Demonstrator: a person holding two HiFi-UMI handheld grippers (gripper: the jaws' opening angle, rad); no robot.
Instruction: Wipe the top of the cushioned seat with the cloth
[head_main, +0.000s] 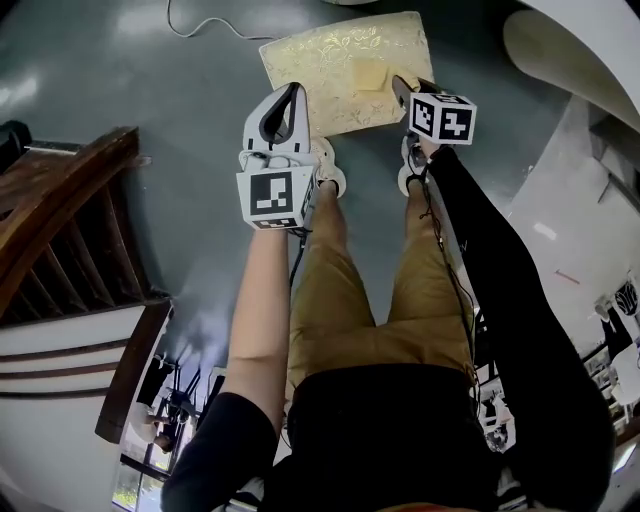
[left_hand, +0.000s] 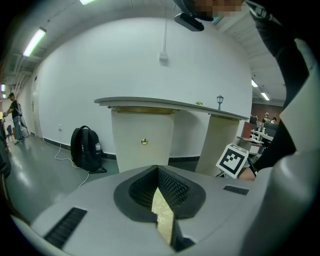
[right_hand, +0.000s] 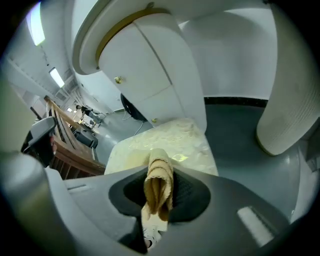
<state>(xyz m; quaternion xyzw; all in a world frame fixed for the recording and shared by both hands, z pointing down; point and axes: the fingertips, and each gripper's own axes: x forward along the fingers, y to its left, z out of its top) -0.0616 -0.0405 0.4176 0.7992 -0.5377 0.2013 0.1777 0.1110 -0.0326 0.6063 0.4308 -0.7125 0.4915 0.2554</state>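
Observation:
The cushioned seat (head_main: 330, 65) is a pale gold patterned pad on the floor ahead of my feet. A yellow cloth (head_main: 371, 76) rests on its near right part. My right gripper (head_main: 403, 90) is shut on that cloth, and in the right gripper view the folded cloth (right_hand: 159, 185) sticks up between the jaws with the seat (right_hand: 172, 142) just beyond. My left gripper (head_main: 295, 95) hovers at the seat's near left edge, shut with nothing in it. In the left gripper view only a thin sliver of the seat (left_hand: 163, 215) shows between the jaws.
A dark wooden railing (head_main: 60, 230) stands at the left. A white curved counter (head_main: 570, 50) is at the upper right, and a cable (head_main: 200, 25) lies on the grey floor beyond the seat. A black backpack (left_hand: 86, 149) leans by the wall. My shoes (head_main: 328, 170) stand just short of the seat.

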